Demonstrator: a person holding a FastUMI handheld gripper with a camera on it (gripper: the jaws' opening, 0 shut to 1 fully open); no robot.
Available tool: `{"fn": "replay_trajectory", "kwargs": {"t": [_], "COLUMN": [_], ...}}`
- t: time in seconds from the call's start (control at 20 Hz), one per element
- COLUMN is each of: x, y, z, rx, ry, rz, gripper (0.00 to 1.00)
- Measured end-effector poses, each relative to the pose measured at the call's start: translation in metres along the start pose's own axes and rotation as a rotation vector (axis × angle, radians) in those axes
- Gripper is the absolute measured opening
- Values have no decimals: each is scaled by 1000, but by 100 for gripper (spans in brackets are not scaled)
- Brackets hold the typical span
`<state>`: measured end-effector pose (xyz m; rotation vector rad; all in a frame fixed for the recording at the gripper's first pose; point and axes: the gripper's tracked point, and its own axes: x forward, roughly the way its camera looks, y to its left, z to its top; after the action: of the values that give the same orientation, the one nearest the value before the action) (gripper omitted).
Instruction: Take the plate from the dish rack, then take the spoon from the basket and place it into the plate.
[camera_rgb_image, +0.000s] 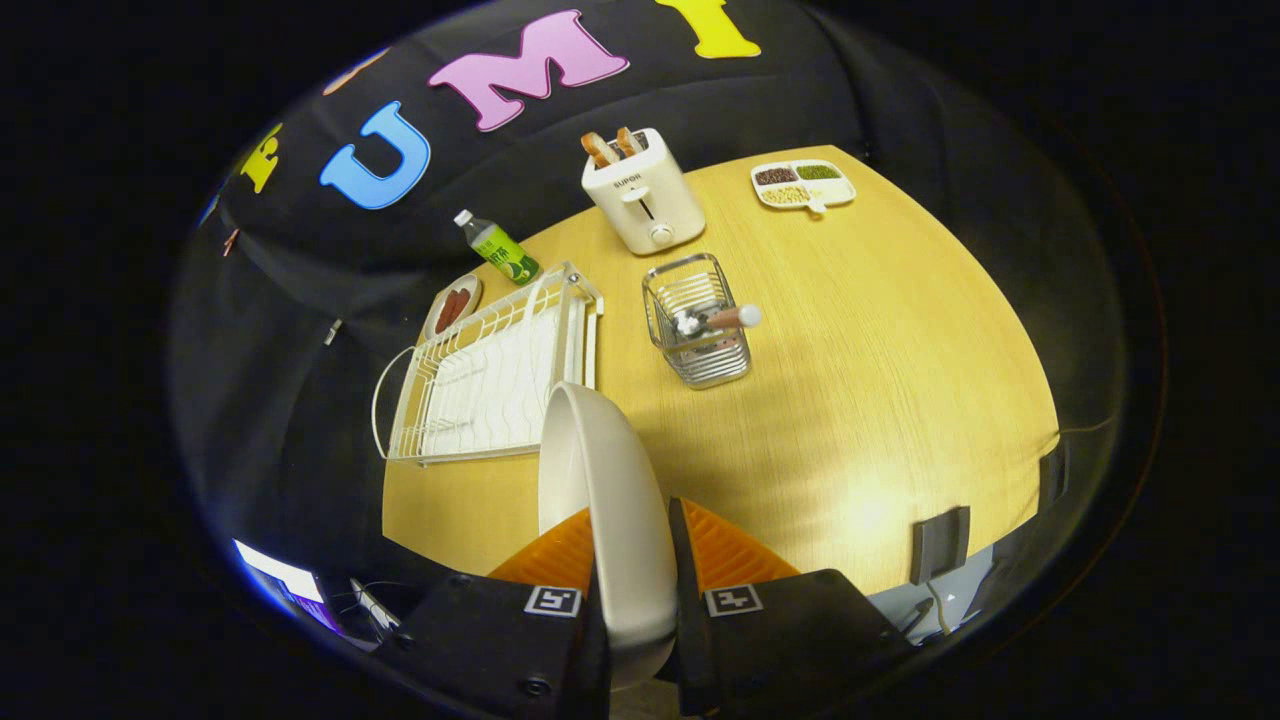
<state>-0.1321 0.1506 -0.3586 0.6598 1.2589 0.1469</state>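
Note:
My gripper (632, 560) is shut on the white plate (600, 480), which stands on edge between both fingers and is held up above the wooden table (850, 400). Beyond the fingers, the white wire dish rack (490, 375) lies with no dishes in it. Just past the plate's top edge stands the metal wire basket (700, 320). The spoon (722, 318) leans inside it, its pale handle sticking out over the basket's rim.
A white toaster (645, 195) with bread slices stands behind the basket. A green bottle (497, 247) and a small dish of red food (453, 305) sit behind the rack. A divided tray of beans (803, 184) lies at the table's far side.

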Motion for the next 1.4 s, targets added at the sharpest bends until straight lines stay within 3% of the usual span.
{"fn": "replay_trajectory", "kwargs": {"t": [0.35, 0.75, 0.95, 1.05, 1.15, 1.3, 1.4], "x": [49, 72, 76, 77, 74, 70, 66], "y": [-23, -31, -51, -68, -82, -84, -80], "z": [-42, -38, -38, -37, -34, -23, -13], "rx": [98, 141, 117, 92, 78, 84, 85], "ry": [74, 55, 57, 59, 43, 6, -27], "rz": [36, 27, -50, -120, -174, -179, -162], "gripper": [30, 32, 42, 53, 56, 81, 87]}}
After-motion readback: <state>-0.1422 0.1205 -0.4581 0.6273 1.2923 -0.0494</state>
